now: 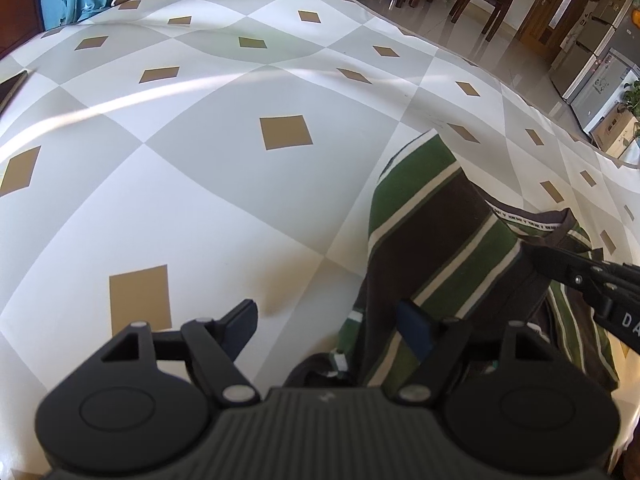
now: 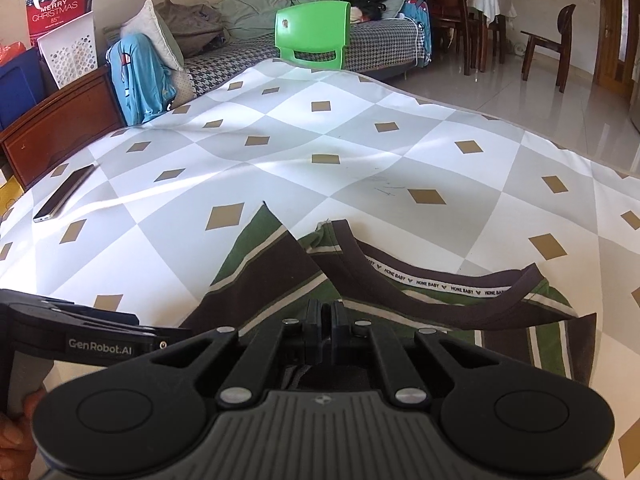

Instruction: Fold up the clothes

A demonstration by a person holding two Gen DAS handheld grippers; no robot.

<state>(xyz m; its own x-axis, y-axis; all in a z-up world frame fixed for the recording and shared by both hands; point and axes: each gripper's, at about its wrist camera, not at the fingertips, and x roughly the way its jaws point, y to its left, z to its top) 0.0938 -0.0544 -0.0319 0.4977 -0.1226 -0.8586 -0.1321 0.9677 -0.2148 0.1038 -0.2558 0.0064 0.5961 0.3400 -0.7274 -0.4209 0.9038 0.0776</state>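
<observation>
A green, brown and white striped shirt [image 1: 440,240] lies crumpled on the checked tablecloth [image 1: 200,200], with its collar [image 2: 440,286] facing away from me. In the left wrist view my left gripper [image 1: 328,322] is open and holds nothing. Its right finger [image 1: 416,330] hangs over the shirt's left edge and the other finger over bare cloth. My right gripper [image 2: 330,320] is shut on the shirt [image 2: 272,280] just below the collar. It shows from the side as the right gripper [image 1: 530,254], its tip pinching the fabric. The left gripper [image 2: 172,334] appears at the lower left of the right wrist view.
A phone [image 2: 64,194] lies on the tablecloth at the far left. A green plastic chair [image 2: 312,32] stands past the table's far edge, in front of a sofa piled with clothes. Wooden chairs [image 2: 548,46] and tiled floor lie to the right. A hand [image 2: 16,424] shows at the lower left.
</observation>
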